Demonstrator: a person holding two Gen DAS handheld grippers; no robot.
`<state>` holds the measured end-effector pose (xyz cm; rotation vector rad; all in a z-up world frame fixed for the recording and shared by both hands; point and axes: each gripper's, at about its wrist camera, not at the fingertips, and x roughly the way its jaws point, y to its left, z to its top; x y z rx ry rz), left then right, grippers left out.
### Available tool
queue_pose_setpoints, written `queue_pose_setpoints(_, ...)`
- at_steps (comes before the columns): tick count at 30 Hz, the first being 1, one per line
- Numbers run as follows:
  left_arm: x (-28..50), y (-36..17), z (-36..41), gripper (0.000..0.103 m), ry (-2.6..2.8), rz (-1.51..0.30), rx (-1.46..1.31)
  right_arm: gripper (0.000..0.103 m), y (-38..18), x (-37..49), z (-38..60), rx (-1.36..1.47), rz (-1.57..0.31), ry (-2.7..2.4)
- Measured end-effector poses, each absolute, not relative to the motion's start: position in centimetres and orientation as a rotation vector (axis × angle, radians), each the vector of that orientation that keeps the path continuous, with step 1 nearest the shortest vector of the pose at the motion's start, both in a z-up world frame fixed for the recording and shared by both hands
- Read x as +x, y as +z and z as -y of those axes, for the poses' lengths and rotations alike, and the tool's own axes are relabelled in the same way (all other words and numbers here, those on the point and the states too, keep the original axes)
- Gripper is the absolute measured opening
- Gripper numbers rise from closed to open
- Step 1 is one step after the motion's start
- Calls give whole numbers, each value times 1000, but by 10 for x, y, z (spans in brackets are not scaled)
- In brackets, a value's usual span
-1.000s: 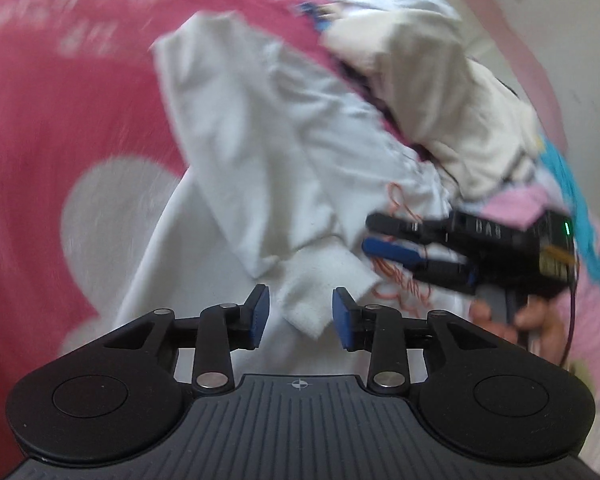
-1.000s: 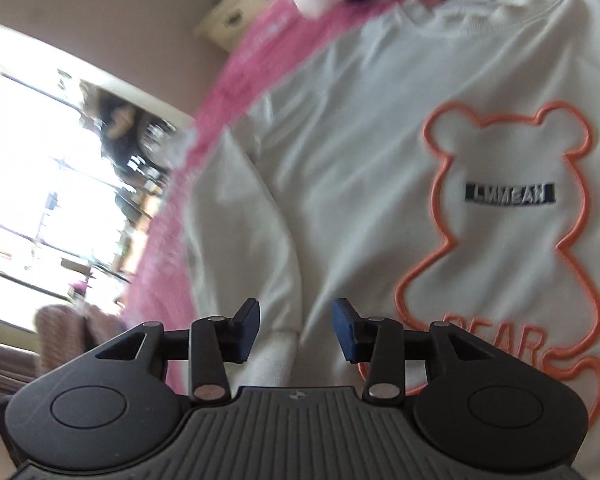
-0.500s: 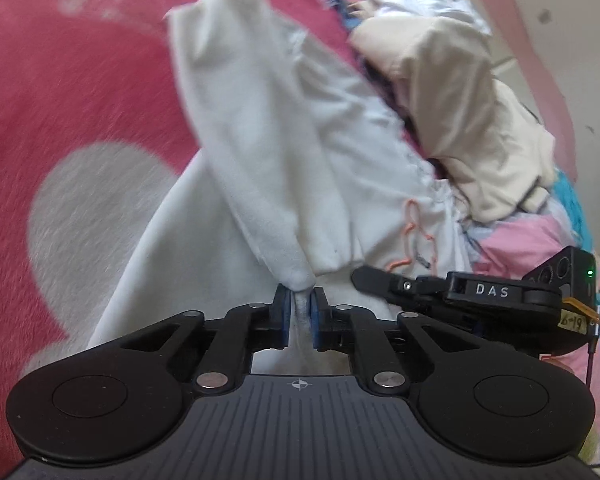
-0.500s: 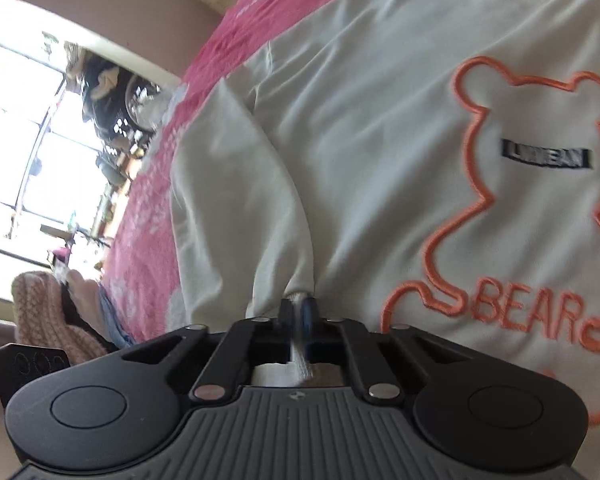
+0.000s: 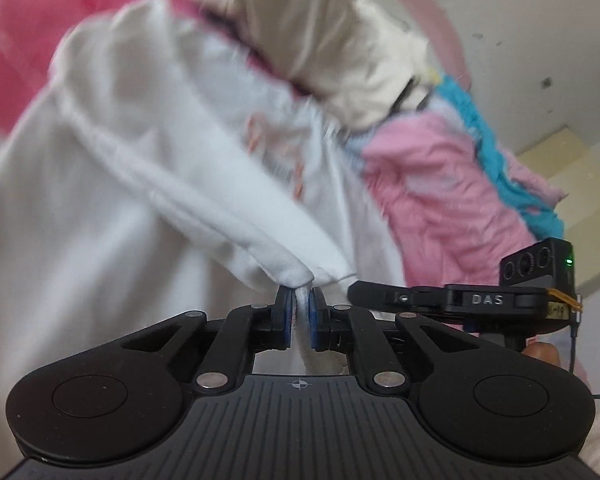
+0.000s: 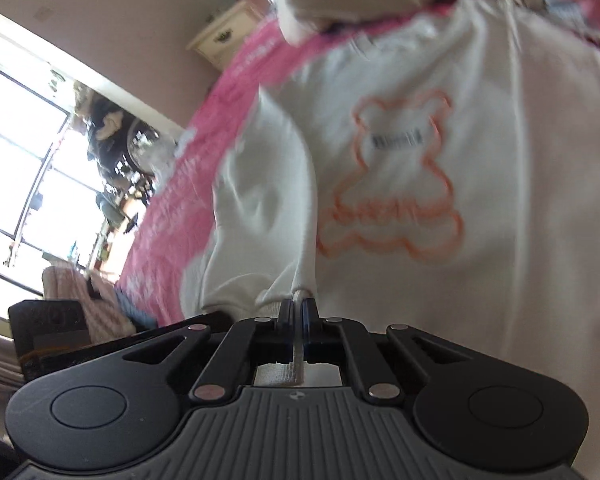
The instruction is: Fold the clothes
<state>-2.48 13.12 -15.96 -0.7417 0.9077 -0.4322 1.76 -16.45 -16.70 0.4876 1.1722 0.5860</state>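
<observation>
Left gripper point(image 5: 300, 312) clenched on a bunched cuff or hem fold of the one white sweatshirt point(image 5: 112, 184); right gripper point(image 6: 299, 316) pinching another edge of the same sweatshirt point(image 6: 500, 184), cloth visibly between the pads; two grippers, one garment held. Sweatshirt lies partly spread on the pink bedcover point(image 6: 168, 232), orange bear outline point(image 6: 396, 184) facing up, blurred. Behind it a pile: one cream garment point(image 5: 320, 28), one pink garment point(image 5: 440, 184), one teal piece point(image 5: 496, 152). Right gripper's body shows in left view point(image 5: 452, 300), just beside the left one. Open bedcover on the window point(image 6: 24, 168) side; pile crowds the far edge.
</observation>
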Motion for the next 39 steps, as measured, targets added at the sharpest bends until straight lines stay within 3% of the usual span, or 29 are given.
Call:
queue_pose_setpoints(13, -106, -165, -188, 4, -211, -999, -773, 4, -201, -27, 84, 438, -1328, 821)
queue_pose_setpoints(39, -119, -178, -195, 3, -106, -1119, -561, 4, -237, -53, 33, 359, -1490, 874)
